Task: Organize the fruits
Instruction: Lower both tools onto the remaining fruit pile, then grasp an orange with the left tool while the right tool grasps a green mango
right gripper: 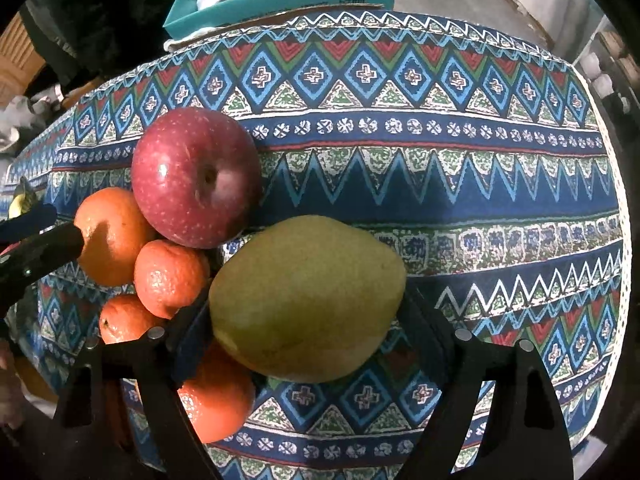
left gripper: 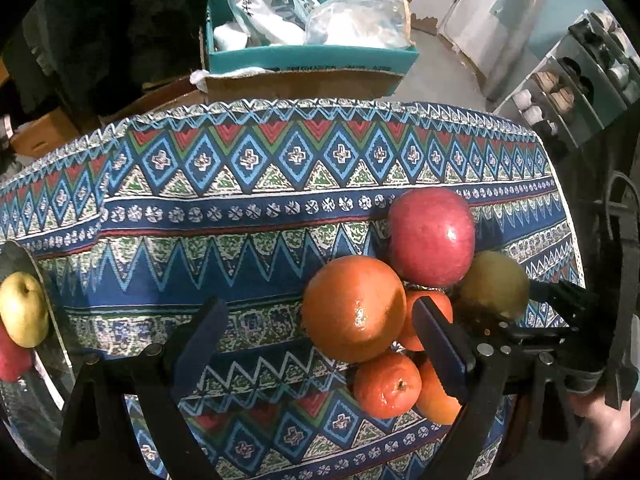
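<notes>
**Now: right hand-held gripper takes the pear**

Here the right hand-held gripper point(right gripper: 304, 320) straddles the green pear point(right gripper: 306, 298), pads seemingly touching; grip unconfirmed. The left hand-held gripper point(left gripper: 320, 332) gapes, the big orange point(left gripper: 354, 308) at its 3 o'clock finger. Next, likely: clamp, lift clear of the worktop point(right gripper: 480, 200).

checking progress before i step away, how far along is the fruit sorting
Early. Possibly done: a yellow apple and something red already lie in a container at the table's left edge. In hand: the right hand-held gripper straddles the pear; whether it is gripped is unclear. The left hand-held gripper is open around the big orange. Left: the red apple and small oranges are piled on the cloth.
</notes>
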A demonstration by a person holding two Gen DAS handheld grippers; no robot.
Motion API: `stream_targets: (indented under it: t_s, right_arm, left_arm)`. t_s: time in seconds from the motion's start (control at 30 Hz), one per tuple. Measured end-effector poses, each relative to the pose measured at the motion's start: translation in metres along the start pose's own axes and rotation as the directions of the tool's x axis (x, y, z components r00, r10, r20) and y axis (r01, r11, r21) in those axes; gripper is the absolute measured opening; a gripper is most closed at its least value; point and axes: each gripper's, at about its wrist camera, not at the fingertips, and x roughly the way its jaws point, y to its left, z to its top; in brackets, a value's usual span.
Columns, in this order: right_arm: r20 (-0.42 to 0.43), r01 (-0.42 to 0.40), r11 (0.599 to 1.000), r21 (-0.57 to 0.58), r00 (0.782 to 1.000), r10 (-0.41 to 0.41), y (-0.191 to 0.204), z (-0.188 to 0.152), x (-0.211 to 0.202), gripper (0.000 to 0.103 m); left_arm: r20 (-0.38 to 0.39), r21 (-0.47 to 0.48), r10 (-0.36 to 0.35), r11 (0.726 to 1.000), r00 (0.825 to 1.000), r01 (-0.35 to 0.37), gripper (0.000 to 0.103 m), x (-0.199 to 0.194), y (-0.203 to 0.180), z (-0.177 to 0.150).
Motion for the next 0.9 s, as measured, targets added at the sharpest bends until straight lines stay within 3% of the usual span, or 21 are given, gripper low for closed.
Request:
stream_targets:
  t_s: [0.37, 0.6, 0.7, 0.9]
  right_arm:
    - [0.038, -0.003, 0.998, 0.059, 0.999, 0.001, -0.029, -0.005, -0.018, 0.085]
    - [0.042, 0.002, 0.999, 0.050, 0.999, -0.004, -0.033, -0.007, -0.022, 0.085]
    - [0.045, 0.001, 0.999, 0.046, 0.999, -0.003, -0.028, -0.004, -0.019, 0.085]
    - [0.070, 0.010, 1.000, 0.024, 0.997, -0.012, -0.018, -0.002, -0.023, 0.085]
  left_arm:
    - [-0.027, -0.066, -0.045, 0.997, 0.999, 0.044, 0.094, 0.024, 0.001, 0.000]
    - [-0.038, -0.052, -0.082, 0.995, 0.996, 0.080, 0.081, 0.035, -0.002, -0.002]
    - [-0.032, -0.044, -0.137, 0.990, 0.990, 0.135, 0.065, 0.034, -0.003, -0.001]
    - [0.004, 0.005, -0.063, 0.998, 0.998, 0.063, 0.064, 0.028, -0.011, -0.003]
